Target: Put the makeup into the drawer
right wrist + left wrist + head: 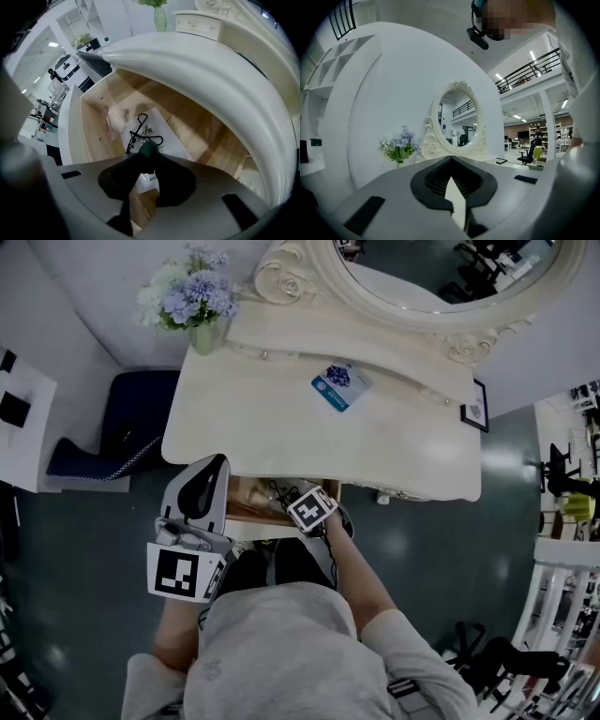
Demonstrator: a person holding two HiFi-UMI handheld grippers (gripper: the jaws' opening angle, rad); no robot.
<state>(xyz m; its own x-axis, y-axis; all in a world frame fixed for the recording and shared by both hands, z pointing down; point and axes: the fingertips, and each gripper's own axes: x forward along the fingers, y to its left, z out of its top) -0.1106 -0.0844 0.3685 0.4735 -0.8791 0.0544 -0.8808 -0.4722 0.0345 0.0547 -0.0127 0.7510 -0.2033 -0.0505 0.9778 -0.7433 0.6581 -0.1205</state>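
- Far left, the flowers (192,296) stand at the corner of the dressing table (281,442), out of the play.
- The left gripper (210,468) hangs level at the table's front edge, jaws together with nothing between them. It has no job just now.
- Centre stage: the drawer (246,502) is pulled open under the table top. In it lie a white sachet (164,132), a black eyelash curler (140,132) and a pale pouch (116,117).
- The right gripper (144,158) points steeply down into that drawer. Its jaw tips look pinched on a small dark green makeup piece (148,148), just above the sachet.
- This is the drop-off step, I'd say. Next the jaws must part enough to let the piece fall clear of the curler. Then the gripper lifts straight out without clipping the table's overhanging edge.
- Further right, a blue-and-white packet (340,387) lies on the table top, and it is likely the next one to fetch.
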